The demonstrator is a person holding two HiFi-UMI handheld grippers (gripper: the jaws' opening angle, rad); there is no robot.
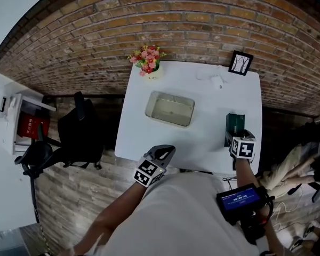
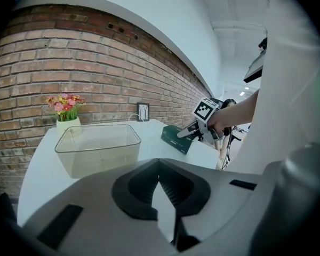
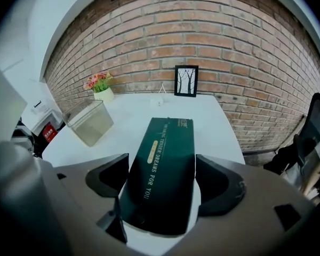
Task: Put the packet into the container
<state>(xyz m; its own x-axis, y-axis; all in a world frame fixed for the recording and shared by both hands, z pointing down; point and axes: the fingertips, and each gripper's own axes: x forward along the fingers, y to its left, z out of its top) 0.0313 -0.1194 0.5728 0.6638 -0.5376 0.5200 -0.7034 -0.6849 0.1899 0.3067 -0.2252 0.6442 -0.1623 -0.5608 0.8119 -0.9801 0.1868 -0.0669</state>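
A dark green packet (image 1: 235, 126) (image 3: 162, 169) with gold print lies flat near the right front edge of the white table (image 1: 202, 105). My right gripper (image 1: 236, 137) (image 3: 162, 163) stands open over its near end, one jaw on either side and a thin gap showing on the right. The clear, empty container (image 1: 149, 106) (image 2: 98, 148) (image 3: 90, 122) sits in the middle of the table. At the front left edge my left gripper (image 1: 168, 150) (image 2: 159, 164) is shut and holds nothing, pointing toward the container. The left gripper view also shows the packet (image 2: 177, 137) under the right gripper (image 2: 188, 134).
A vase of pink flowers (image 1: 148, 60) stands at the back left corner, a framed picture (image 1: 240, 63) leans at the back right, and a white cable (image 1: 216, 79) lies near it. A black chair (image 1: 74, 132) stands left of the table. A brick wall runs behind.
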